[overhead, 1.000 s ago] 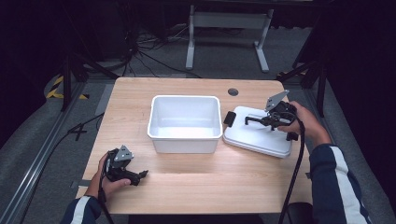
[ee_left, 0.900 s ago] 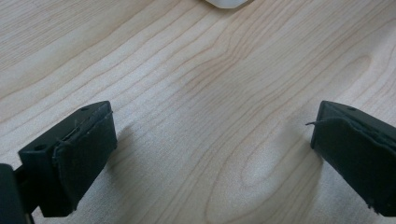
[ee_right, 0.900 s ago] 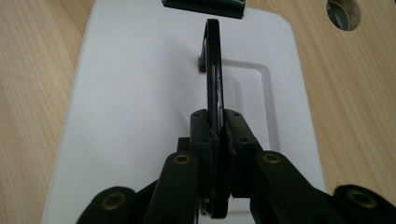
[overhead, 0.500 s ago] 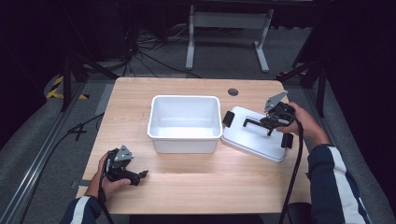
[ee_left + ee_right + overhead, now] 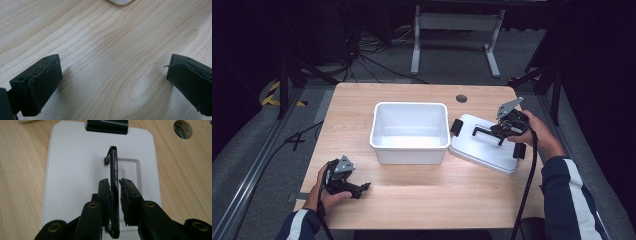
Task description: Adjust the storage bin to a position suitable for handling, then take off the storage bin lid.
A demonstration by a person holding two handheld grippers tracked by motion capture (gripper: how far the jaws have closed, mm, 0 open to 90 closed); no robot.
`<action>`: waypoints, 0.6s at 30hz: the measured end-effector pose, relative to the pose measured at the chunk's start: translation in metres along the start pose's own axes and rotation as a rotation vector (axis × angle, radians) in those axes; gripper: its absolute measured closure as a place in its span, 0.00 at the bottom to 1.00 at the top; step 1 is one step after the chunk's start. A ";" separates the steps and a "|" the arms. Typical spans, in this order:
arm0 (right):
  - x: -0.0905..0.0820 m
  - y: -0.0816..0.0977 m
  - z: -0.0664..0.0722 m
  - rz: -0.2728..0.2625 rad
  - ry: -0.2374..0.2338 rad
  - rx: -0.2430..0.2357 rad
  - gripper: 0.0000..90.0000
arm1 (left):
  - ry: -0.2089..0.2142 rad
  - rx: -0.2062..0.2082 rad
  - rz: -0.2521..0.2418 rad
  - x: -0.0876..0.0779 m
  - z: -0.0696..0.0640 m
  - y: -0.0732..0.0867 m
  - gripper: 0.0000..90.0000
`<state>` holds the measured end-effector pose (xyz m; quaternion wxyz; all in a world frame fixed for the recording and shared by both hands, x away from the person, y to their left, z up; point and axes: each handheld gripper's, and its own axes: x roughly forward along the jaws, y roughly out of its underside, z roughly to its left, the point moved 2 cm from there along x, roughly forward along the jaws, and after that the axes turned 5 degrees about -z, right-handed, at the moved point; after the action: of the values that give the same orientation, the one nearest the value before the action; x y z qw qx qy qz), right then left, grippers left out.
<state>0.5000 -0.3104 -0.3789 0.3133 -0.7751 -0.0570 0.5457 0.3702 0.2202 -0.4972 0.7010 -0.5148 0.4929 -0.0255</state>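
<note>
Wooden table [image 5: 422, 200] is bearing a bin [image 5: 410, 131] and lid [image 5: 484, 148]. Right gripper [image 5: 492, 134] is pinching the lid's handle [image 5: 114, 182], its jaws having just been opening slightly, and next should be carrying the lid over the bin; left gripper [image 5: 362, 187] is resting spread, holding nothing.

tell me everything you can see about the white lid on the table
The white lid is a flat, rounded rectangle of what looks like plastic, with a black clip at each short end and a black handle standing upright on top. It sits right of the white bin, one end tilted up near the bin's wall. The right gripper has its fingers around the handle.
</note>
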 end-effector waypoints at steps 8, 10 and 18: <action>-0.003 -0.002 0.005 -0.039 0.019 0.027 0.78 | 0.001 0.000 0.000 0.000 0.000 0.000 0.01; -0.005 -0.002 0.007 -0.046 0.029 0.033 0.76 | 0.000 0.000 0.000 0.000 0.000 0.000 0.01; -0.016 0.000 0.014 -0.075 0.055 0.060 0.70 | 0.000 0.001 0.000 0.000 0.000 0.000 0.01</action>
<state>0.4817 -0.3114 -0.3683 0.3580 -0.7776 -0.0610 0.5133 0.3703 0.2203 -0.4972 0.7012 -0.5146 0.4928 -0.0258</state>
